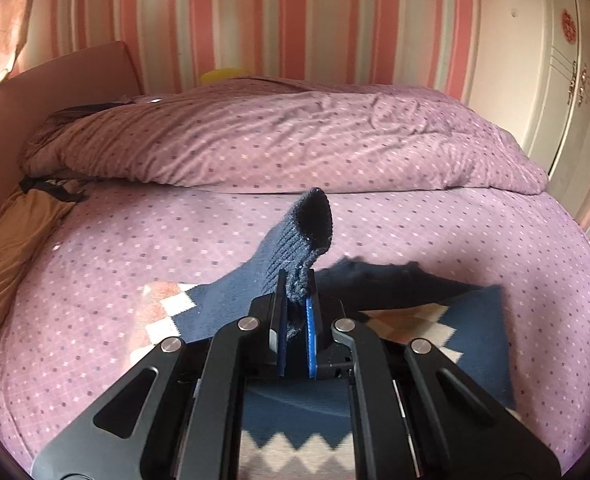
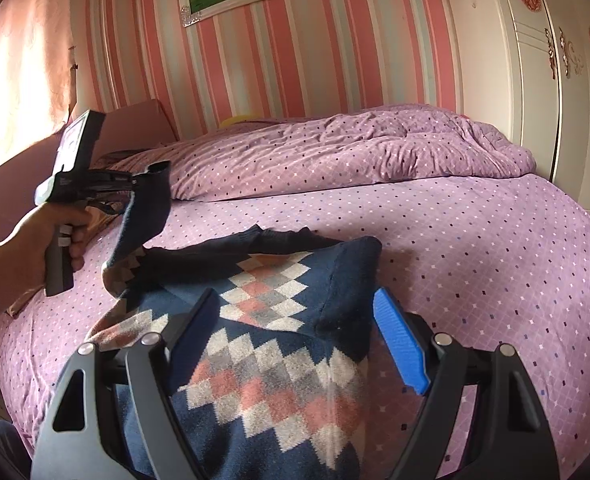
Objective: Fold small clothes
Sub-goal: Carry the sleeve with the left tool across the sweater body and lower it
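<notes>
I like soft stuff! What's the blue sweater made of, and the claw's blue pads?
The sweater looks like knitted wool or acrylic yarn: ribbed cuff, fuzzy surface. The blue pads on the right claw look like matte ridged rubber or plastic.

Pink-striped wall (image 1: 255, 20), purple-dotted bed (image 2: 475, 248), white wardrobe (image 2: 535, 60), sunlit curtain (image 2: 19, 80).

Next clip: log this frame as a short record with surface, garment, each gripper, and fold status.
surface: bed with purple dotted sheet
garment: navy argyle sweater, lying on the bed
left gripper: shut on the sleeve cuff, holding it lifted
right gripper: open, above the sweater body, holding nothing
fold status: the other sleeve lies folded over the body
</notes>
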A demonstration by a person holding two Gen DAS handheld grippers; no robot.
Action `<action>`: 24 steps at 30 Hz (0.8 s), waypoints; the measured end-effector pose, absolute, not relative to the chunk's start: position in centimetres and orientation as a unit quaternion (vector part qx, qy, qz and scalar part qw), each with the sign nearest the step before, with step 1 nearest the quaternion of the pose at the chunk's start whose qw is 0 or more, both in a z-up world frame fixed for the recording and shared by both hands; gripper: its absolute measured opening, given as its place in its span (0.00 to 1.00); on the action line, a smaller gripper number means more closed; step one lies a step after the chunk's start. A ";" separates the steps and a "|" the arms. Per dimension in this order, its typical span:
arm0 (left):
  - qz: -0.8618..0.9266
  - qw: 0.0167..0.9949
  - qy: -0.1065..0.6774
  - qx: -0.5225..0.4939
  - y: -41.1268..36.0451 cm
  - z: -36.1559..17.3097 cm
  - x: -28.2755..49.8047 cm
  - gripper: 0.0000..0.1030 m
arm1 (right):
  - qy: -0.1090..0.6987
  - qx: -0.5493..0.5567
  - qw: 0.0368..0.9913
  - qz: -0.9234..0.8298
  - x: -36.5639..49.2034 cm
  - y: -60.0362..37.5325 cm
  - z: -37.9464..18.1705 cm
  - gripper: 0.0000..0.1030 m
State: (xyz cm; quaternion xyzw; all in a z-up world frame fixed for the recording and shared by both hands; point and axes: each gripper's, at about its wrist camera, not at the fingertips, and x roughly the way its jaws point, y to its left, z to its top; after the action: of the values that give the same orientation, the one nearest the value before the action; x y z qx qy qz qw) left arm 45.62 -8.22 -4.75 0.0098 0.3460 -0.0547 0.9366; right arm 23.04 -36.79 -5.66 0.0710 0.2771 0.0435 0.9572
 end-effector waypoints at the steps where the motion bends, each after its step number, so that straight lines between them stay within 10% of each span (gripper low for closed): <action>1: -0.058 0.937 0.345 0.009 -9.1 -4.8 45.6 0.05 | 0.276 0.071 0.957 0.044 23.0 -36.9 -5.7 0.78; 24: -0.137 0.910 0.389 0.035 -28.7 -14.1 45.2 0.05 | 0.292 0.103 0.951 -0.002 24.0 -45.5 -10.8 0.78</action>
State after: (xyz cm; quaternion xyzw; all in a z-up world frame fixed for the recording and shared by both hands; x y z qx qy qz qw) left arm 45.17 -28.75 -14.05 0.0354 0.3888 -0.1372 0.9104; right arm 23.99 -45.50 -10.76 0.1034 0.2922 -0.0018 0.9508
